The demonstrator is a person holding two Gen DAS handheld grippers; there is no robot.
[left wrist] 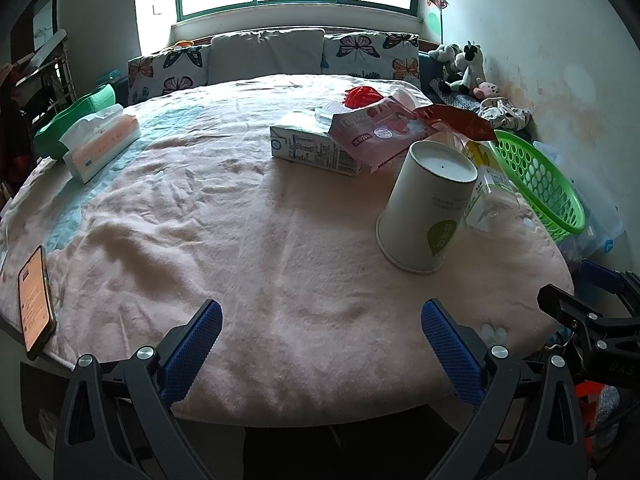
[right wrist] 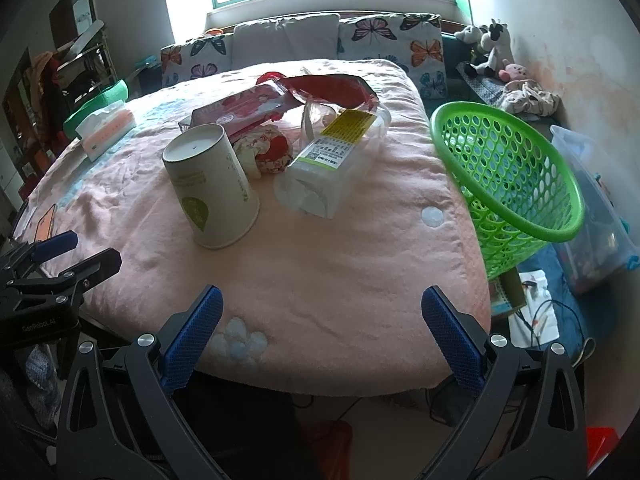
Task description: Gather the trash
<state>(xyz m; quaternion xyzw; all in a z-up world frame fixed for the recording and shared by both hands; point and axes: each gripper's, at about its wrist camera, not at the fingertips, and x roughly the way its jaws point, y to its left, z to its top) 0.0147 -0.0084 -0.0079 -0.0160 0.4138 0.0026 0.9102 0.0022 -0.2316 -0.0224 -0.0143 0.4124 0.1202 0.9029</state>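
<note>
Left wrist view: I see my left gripper [left wrist: 320,344] at the bottom of frame, its two blue textured pads spread wide over the pink blanket [left wrist: 240,240], pinching nothing.
Right wrist view: my right gripper [right wrist: 320,332] is likewise spread and empty, low centre.
Cups: one paper cup [left wrist: 428,208], white, tapered, upside down, green leaf mark on its side; right of centre.
Cartons: one rectangular carton [left wrist: 312,152] behind it, fine print I cannot read.
Packets: one pink packet [left wrist: 380,132] leaning on the carton; writing too small to read.
Plastic box: one clear box [right wrist: 332,168] with a yellow-and-white label, centre of the right view.
Basket: one green plastic basket [right wrist: 508,184], perforated, tilted at the bed's right edge.
Tissues: one tissue pack [left wrist: 100,148], upper left.
Phones: one phone [left wrist: 36,300], lower left, screen lit.
</note>
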